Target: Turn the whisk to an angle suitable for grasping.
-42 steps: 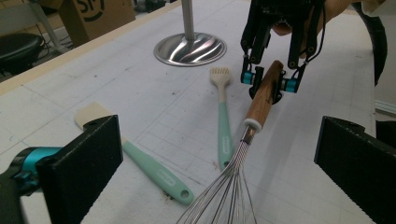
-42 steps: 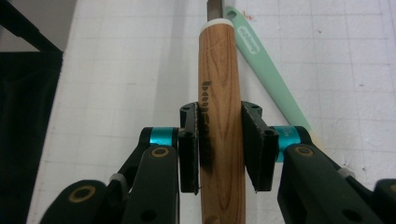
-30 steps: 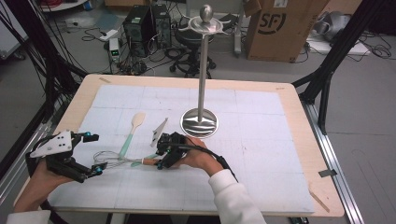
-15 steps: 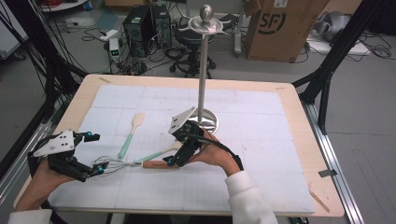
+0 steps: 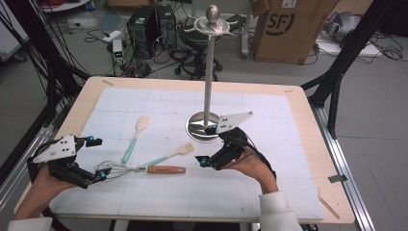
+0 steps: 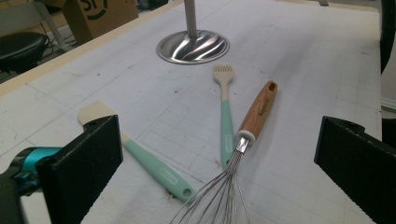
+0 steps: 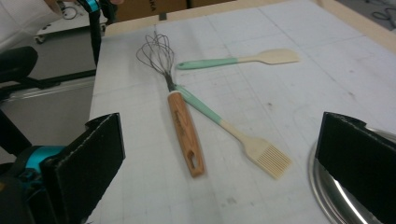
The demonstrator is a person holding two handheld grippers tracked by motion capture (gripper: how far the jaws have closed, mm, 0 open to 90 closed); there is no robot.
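A whisk (image 5: pixel 161 169) with a wooden handle lies on the white mat, and its wire head (image 6: pixel 219 191) reaches in between the wide jaws of my left gripper (image 5: pixel 98 159), untouched. A mint-handled brush (image 5: pixel 168 155) crosses beside it, and a mint-handled spatula (image 5: pixel 134 139) lies farther left. My right gripper (image 5: pixel 204 144) hovers right of the whisk handle (image 7: pixel 186 133), in front of the stand's base (image 5: pixel 202 131). Its jaws have just been opening and nothing is between them. In its own view the brush (image 7: pixel 254 150) and spatula (image 7: pixel 243 59) lie ahead.
A tall metal stand (image 5: pixel 210 72) with hooks on top rises from the round base at the mat's middle. The wooden table edge (image 5: pixel 308 144) frames the mat. Black frame legs, cables and a cardboard box (image 5: pixel 288 29) stand beyond the table.
My right gripper has pulled away from the whisk handle to the right and upward, toward the stand base, and its jaws have spread wide. The left gripper has stayed put.
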